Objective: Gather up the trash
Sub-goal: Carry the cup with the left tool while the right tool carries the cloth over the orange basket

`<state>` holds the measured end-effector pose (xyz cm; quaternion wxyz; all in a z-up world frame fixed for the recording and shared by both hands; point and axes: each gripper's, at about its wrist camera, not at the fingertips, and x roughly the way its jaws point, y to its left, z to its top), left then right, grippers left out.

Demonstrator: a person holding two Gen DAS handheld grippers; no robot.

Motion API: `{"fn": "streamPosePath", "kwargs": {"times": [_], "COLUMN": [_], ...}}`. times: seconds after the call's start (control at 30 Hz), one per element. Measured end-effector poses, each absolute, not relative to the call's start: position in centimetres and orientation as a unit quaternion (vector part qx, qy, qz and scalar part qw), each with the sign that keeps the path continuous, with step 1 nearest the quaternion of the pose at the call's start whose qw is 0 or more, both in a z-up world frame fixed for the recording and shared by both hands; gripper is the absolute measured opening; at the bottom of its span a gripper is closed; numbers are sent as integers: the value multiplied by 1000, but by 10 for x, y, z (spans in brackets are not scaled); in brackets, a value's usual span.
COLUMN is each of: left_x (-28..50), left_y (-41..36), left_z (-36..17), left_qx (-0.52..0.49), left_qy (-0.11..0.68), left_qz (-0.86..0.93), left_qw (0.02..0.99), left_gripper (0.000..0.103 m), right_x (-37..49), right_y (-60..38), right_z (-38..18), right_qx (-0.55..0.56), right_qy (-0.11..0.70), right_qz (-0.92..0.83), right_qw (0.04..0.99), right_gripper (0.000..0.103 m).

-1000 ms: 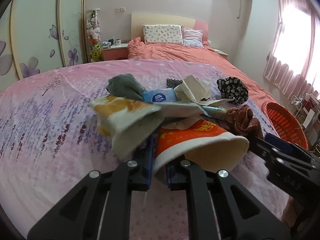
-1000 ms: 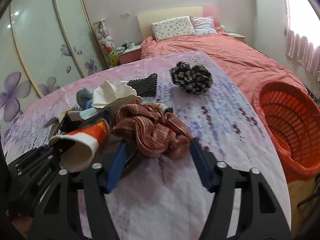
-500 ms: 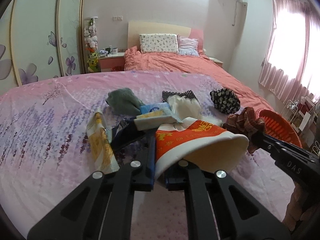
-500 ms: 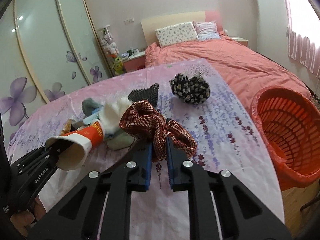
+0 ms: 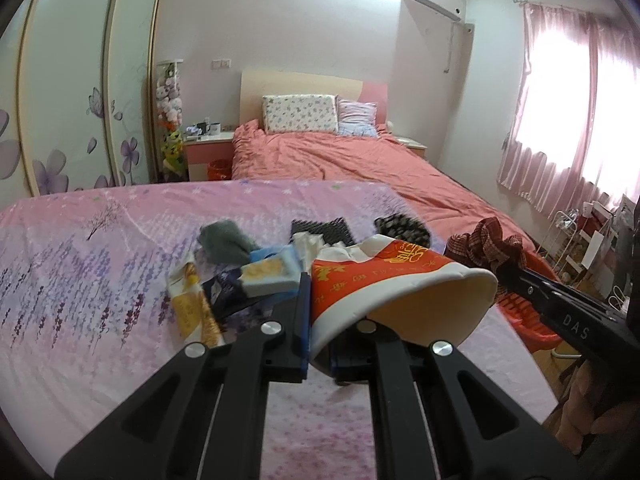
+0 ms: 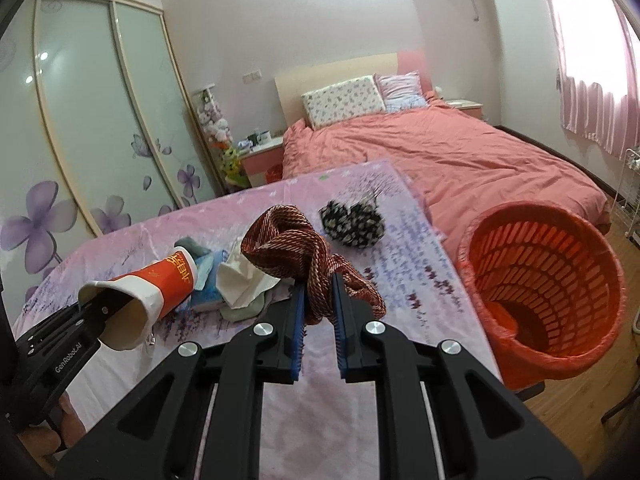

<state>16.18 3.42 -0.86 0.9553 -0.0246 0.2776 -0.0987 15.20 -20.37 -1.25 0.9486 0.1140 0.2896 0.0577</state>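
Red-and-white paper cup [image 5: 400,288] sits pinched at its wall between the jaws of the left gripper [image 5: 320,344], lifted off the surface and lying on its side with its open mouth toward the camera. Beside it the right gripper [image 6: 319,312] has its jaws clamped on a crumpled rust-striped cloth [image 6: 296,248], which bunches above the blue pads and hangs clear of the surface; in the left view this cloth [image 5: 486,246] shows just to the right of the cup.

Below both, on the pink lavender-print sheet [image 6: 400,248], lie a white crumpled tissue [image 6: 240,280], a blue tissue pack [image 5: 272,276], a yellow wrapper [image 5: 192,312], a grey sock [image 5: 224,240], a dark mesh piece [image 5: 322,228] and a black-and-white patterned bundle [image 6: 352,222]. An orange slatted basket [image 6: 540,292] stands off the sheet's right edge, on the right gripper's side. Behind are a bed with a coral cover [image 6: 440,148] and floral wardrobe doors [image 6: 80,140].
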Motion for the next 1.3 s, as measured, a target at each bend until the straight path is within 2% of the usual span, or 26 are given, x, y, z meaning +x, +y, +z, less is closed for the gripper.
{"fn": "streamPosePath", "kwargs": {"times": [0.37,0.7,1.3], "left_x": [168,187,237], "left_y": [-16,-94,-210], "left_z": [15,18,-15], "left_qx": [-25,-13,19], "left_qy": [267,266,285], "left_qz": [-138,-197,-280], "left_qw": [954,944,917], "left_gripper": [8,8,8], "right_x": [130,123,140], "right_y": [-259,-317,-384], "right_z": [10,12,-18], "right_qx": [134,153,211], "right_qy": [241,212,211], "right_qz": [-2,-72,-126], "right_qw": [961,963,946], "right_gripper": [13,13,13]}}
